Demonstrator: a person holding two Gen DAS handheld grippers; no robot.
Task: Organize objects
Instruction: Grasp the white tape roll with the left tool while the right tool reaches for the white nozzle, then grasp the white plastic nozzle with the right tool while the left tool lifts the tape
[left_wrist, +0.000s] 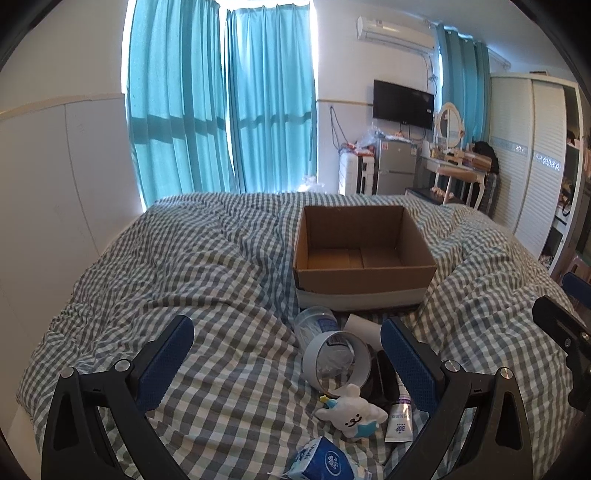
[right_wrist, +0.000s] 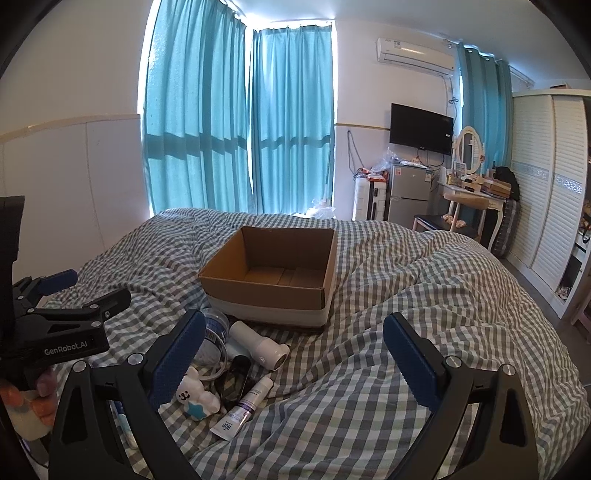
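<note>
Two grippers hover over a checked quilt (left_wrist: 184, 258), both with jaws spread wide and holding nothing. The left gripper (left_wrist: 288, 354) points at a small heap of clutter; the right gripper (right_wrist: 295, 354) sits beside it, over bare quilt. An empty box (left_wrist: 364, 284) rests just beyond the heap. In the heap lie a toy (left_wrist: 351, 411), a tube (right_wrist: 243, 410), a tape roll (left_wrist: 334, 360), a white bottle (right_wrist: 258, 341) and a tissue pack (left_wrist: 321, 461). Sorting looks not yet begun. The likely next move is to lower one gripper onto a single item, close on it, and carry it to the box.
</note>
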